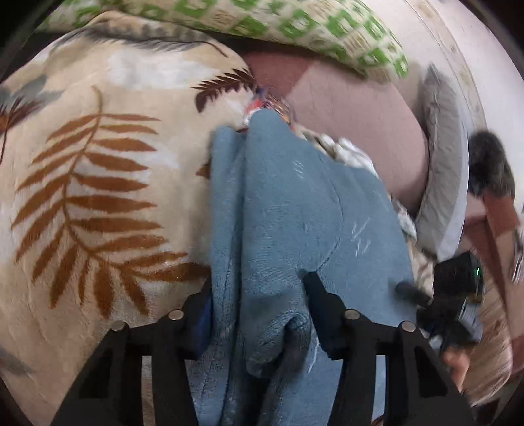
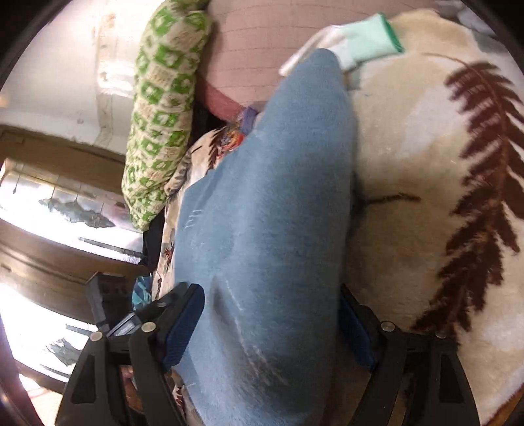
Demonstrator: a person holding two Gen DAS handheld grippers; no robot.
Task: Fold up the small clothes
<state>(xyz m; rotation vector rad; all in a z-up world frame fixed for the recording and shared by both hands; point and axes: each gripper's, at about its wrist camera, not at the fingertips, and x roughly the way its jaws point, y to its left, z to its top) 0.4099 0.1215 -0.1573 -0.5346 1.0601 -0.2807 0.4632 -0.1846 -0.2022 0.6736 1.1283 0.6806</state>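
Note:
A blue fleece garment [image 1: 294, 209] lies on a cream blanket with brown fern leaves [image 1: 98, 196]. In the left wrist view it runs away from me, bunched between the jaws of my left gripper [image 1: 258, 295], which stand fairly wide apart with cloth filling the gap. In the right wrist view the same blue garment [image 2: 268, 229] fills the gap of my right gripper [image 2: 271, 314], whose jaws are also wide apart around it. The other gripper [image 1: 458, 301] shows at the right of the left wrist view. I cannot tell whether either gripper pinches the cloth.
A green-and-cream patterned pillow [image 2: 160, 108] lies at the far side, also in the left wrist view [image 1: 294, 23]. A pale green cloth item [image 2: 366, 39] lies past the garment. A pink sheet [image 1: 353, 111], a grey cushion [image 1: 445, 164] and wooden furniture [image 2: 49, 262] are around.

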